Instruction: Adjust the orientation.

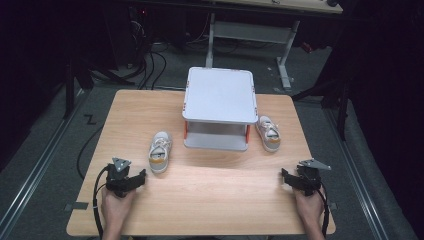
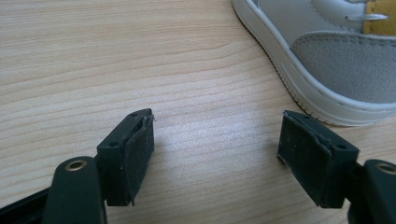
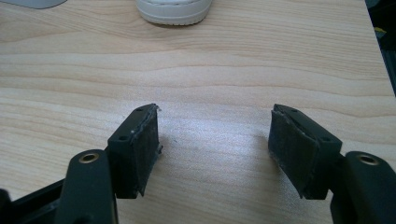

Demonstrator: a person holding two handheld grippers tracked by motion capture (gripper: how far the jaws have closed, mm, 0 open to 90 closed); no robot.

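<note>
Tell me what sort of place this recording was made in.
Likely a lab or data-collection room, not a home: a bare wooden table on grey flooring, loose cables on the floor behind it, a height-adjustable desk frame beyond, and dark surroundings around a staged shoe rack.

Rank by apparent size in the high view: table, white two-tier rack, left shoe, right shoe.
1. table, largest.
2. white two-tier rack.
3. left shoe and right shoe: they look alike, so no ranking between them; the right one lies slightly farther from the camera.
</note>
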